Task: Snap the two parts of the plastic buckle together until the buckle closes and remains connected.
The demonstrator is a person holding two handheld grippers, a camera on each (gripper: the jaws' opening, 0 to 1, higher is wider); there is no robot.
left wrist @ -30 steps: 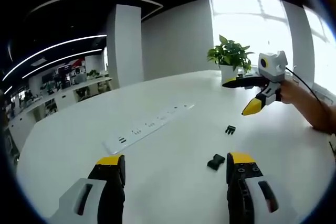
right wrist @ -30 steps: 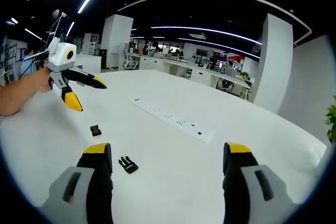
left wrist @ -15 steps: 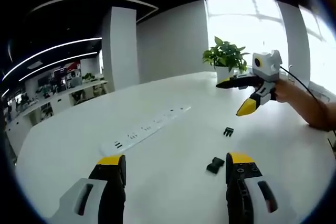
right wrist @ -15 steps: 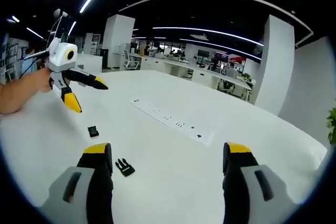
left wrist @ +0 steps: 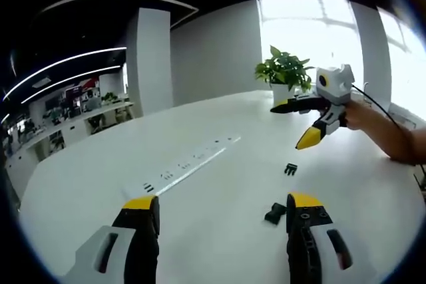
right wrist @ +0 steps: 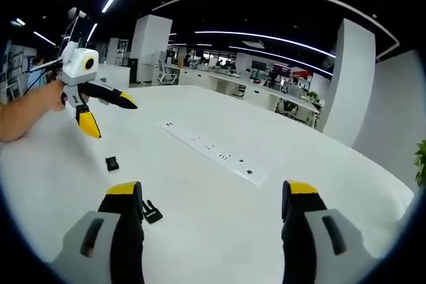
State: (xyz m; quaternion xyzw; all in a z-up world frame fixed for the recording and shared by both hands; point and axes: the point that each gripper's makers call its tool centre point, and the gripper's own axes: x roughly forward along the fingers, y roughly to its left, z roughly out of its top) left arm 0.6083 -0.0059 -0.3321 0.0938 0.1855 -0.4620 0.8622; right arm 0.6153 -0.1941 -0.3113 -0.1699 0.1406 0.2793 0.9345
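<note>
Lying apart on a smooth white desk [left wrist: 200, 231], two small black plastic buckle halves: one [left wrist: 275, 214] beside the left hand-held gripper [left wrist: 223, 221], one [left wrist: 290, 169] farther off; both hand-held grippers, right [right wrist: 210, 207] too, wide, empty; open-plan office behind.

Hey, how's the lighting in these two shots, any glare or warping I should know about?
Left gripper view: the window behind the plant is blown out white; the table bows from the fisheye. Right gripper view: dim ceiling with bright light strips curved by the lens, no glare on the buckle parts.
</note>
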